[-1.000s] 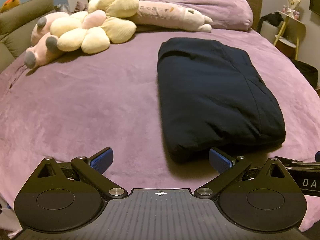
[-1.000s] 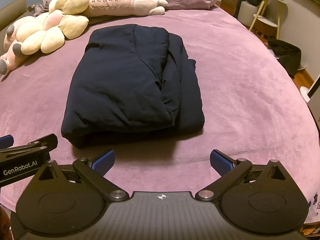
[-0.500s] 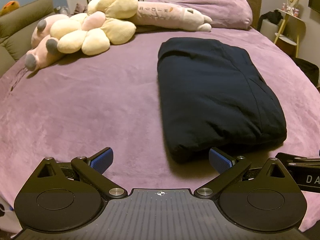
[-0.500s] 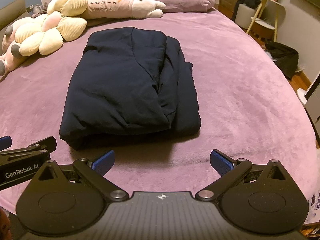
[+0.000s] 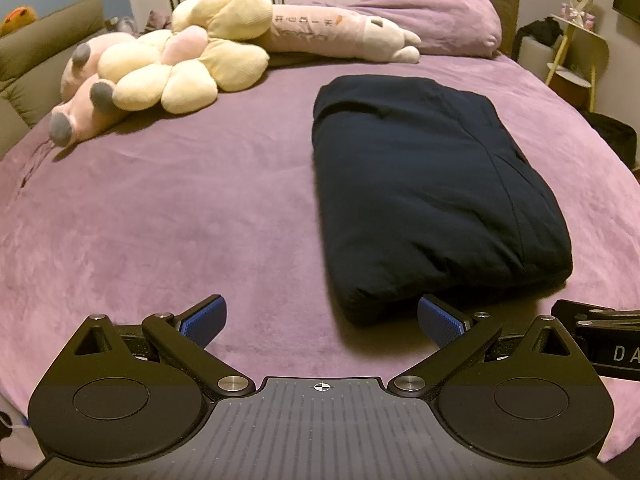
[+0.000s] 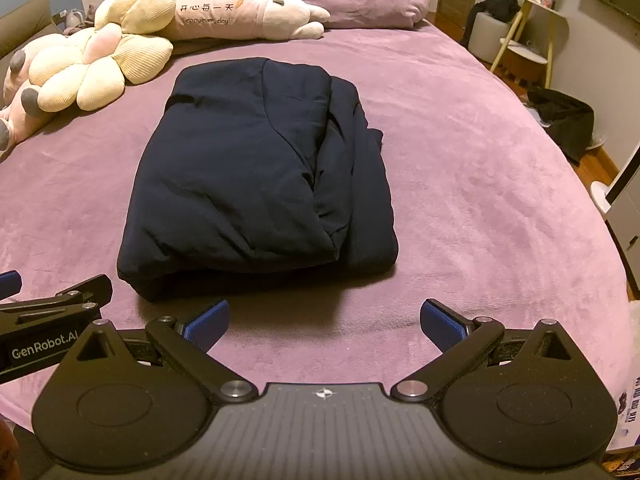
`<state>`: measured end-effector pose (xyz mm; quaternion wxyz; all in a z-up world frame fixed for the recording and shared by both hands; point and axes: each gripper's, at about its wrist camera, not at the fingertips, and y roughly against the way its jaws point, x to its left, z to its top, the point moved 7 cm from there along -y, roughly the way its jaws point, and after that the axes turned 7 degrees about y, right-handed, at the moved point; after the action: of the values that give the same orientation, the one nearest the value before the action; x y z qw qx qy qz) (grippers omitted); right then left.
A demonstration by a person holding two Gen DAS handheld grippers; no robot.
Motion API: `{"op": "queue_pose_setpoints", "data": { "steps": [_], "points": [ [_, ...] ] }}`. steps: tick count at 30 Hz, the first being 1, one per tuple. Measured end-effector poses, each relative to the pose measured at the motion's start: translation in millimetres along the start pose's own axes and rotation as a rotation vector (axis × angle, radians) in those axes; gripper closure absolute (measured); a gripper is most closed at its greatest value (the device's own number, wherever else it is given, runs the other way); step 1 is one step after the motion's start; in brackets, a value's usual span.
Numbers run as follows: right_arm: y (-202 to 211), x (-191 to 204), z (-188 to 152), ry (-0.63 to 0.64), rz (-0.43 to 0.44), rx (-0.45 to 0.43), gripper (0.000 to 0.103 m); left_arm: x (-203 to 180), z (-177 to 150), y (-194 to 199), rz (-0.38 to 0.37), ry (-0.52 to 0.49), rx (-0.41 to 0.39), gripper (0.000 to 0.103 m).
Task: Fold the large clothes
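A dark navy garment (image 5: 428, 188) lies folded into a thick rectangle on the purple bed (image 5: 180, 208); it also shows in the right wrist view (image 6: 256, 176), with a folded layer along its right side. My left gripper (image 5: 322, 320) is open and empty, just short of the garment's near left corner. My right gripper (image 6: 325, 322) is open and empty, just short of the garment's near edge. Each gripper's body shows at the edge of the other's view.
Plush toys (image 5: 176, 64) and a long pink pillow (image 6: 248, 14) lie at the head of the bed, beside a heaped purple duvet (image 5: 436, 28). A yellow side table (image 6: 528, 32) and a dark bag (image 6: 564, 120) stand off the bed's right side.
Both grippers have drawn back slightly from the garment and stay open. The garment has not moved.
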<state>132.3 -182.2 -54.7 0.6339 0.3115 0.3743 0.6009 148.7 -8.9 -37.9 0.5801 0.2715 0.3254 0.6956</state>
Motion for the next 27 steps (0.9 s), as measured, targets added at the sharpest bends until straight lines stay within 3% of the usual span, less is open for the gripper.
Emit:
{"op": "queue_pose_setpoints", "data": {
  "steps": [27],
  "points": [
    [1.3,-0.1,-2.1,-0.017,0.008,-0.002,0.001,-4.1,-3.2,-1.8,0.026,-0.016,0.000,0.000]
  ]
}}
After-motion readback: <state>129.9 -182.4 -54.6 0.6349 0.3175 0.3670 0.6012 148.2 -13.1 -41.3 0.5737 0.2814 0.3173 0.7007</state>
